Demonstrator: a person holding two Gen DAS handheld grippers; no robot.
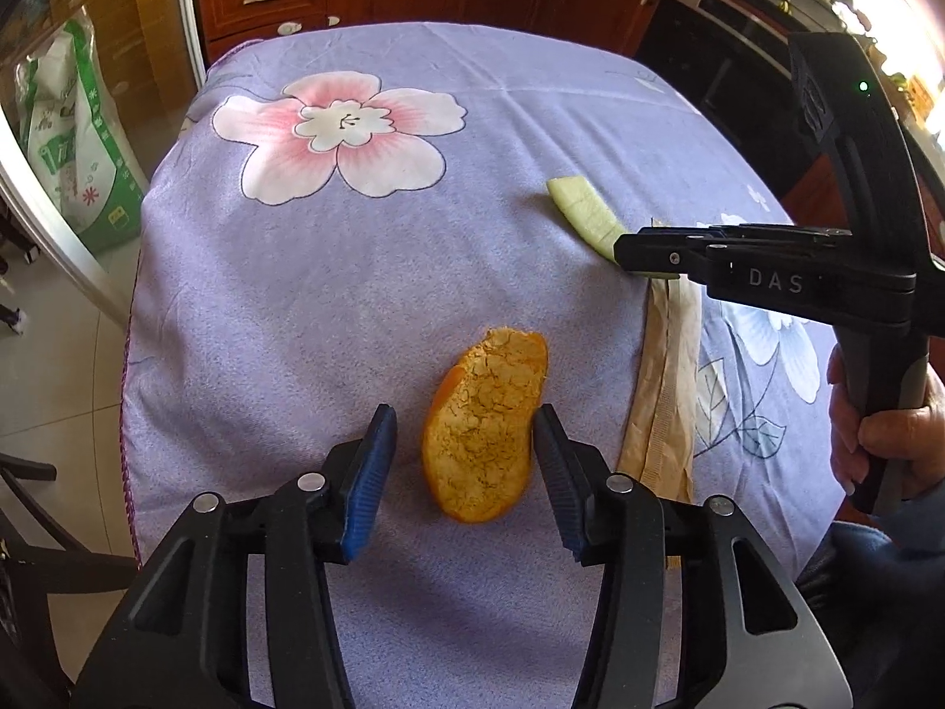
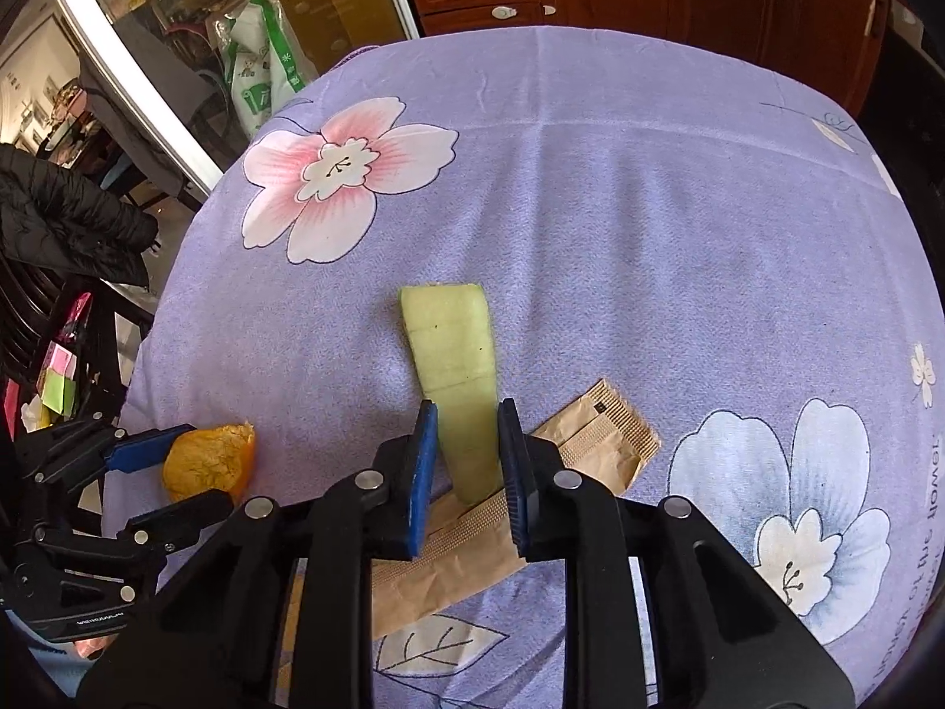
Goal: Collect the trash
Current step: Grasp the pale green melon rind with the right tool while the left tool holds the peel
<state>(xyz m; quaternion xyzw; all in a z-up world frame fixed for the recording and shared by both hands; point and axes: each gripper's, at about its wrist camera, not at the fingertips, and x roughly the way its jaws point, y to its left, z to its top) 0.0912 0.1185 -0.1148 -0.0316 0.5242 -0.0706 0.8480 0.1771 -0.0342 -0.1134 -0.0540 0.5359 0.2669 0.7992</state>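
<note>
Left wrist view: my left gripper (image 1: 466,431) tilts down, released, its 2 pads flanking the orange peel (image 1: 487,422) on the floral cloth (image 1: 354,272).

Right wrist view: my right gripper (image 2: 466,437) straddles the melon rind (image 2: 455,366) over a paper packet (image 2: 596,437); grip unclear.

A pale green peel strip (image 2: 452,372) lies near the middle of a table under a lilac flowered cloth (image 2: 649,207), its near end between the blue pads of the right gripper (image 2: 466,461), which flank it closely; contact cannot be judged. Under that end rests a brown paper packet (image 2: 596,431), running toward the near edge. Toward the table's left edge, the left gripper (image 2: 189,464) straddles an orange peel (image 2: 207,461) with its jaws apart.
</note>
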